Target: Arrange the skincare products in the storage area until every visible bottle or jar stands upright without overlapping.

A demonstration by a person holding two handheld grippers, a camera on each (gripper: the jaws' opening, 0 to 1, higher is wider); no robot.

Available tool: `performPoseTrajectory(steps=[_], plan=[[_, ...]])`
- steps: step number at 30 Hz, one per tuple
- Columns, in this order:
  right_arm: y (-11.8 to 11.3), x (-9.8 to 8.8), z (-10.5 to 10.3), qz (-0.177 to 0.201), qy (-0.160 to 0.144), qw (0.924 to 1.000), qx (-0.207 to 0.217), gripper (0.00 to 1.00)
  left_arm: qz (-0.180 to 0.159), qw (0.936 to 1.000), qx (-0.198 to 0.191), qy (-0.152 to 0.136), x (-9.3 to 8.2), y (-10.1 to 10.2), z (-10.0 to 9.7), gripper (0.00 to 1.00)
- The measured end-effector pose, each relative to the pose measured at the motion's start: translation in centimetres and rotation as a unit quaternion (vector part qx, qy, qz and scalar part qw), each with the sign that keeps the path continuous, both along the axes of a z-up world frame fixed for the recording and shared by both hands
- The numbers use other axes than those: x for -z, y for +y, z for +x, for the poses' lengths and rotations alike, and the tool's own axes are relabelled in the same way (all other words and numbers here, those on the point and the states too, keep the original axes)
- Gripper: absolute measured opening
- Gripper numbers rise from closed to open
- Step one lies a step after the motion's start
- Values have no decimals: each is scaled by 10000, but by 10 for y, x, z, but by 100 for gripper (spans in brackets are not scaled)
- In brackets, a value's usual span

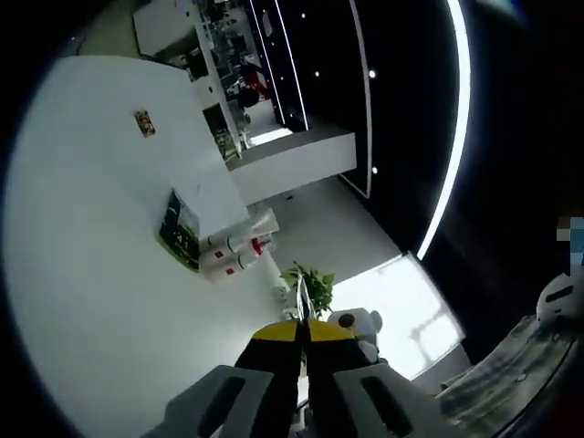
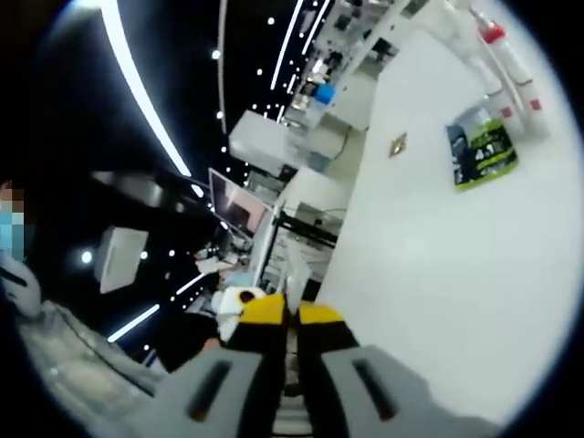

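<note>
My left gripper [image 1: 304, 330] rises from the bottom of the left gripper view, its yellow-tipped jaws pressed together with nothing between them. It points along a large white wall [image 1: 100, 274] toward a dark ceiling. My right gripper [image 2: 290, 312] is likewise shut and holds nothing. It is aimed past a white wall [image 2: 438, 274] into a dim room.
A green and black poster [image 1: 180, 233] [image 2: 482, 153] hangs on the wall beside white cylinders with red tops [image 1: 239, 254] [image 2: 500, 41]. A leafy plant [image 1: 315, 285] and a lit screen [image 2: 239, 208] stand farther off. Light strips [image 1: 447, 137] cross the ceiling. A person's patterned sleeve [image 1: 516, 374] [image 2: 68, 360] shows at the edge.
</note>
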State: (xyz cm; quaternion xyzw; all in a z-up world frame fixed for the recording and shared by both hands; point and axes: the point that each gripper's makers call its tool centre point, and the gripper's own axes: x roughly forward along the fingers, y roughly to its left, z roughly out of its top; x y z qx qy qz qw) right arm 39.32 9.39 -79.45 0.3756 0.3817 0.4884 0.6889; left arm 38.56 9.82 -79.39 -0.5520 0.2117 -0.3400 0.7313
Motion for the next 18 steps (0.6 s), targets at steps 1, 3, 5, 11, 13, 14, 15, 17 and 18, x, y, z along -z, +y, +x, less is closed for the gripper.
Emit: performPoseTrajectory(steps=[1,3,5,11,13,14,15,17,18], plan=[[0,0,0,-10,-3,10000,0,1,11,10000,-1,5,1,1,0,1],[1,0,0,-25,1,10000,7,1,26,10000,-2,20,1,3,0,1],[3,0,1,4,38,10000,28,1,40,10000,-1,13,2,5,-1,1],[5,1,6,2,94,9999,99,1,45,10000,20,49,4,8,-4,0],[6,0,6,-11,115,9998,146,1,46,10000,32,61,5,10,-6,0],[6,1,6,-17,116,9998,151,1,47,10000,34,59,5,10,-6,0],[7,2,6,-33,122,9998,169,1,57,10000,38,67,6,11,-8,0],[9,3,6,-53,149,9997,201,1,63,10000,37,68,7,12,-11,0],[9,3,6,-56,151,9997,206,1,61,9999,28,75,7,13,-12,0]])
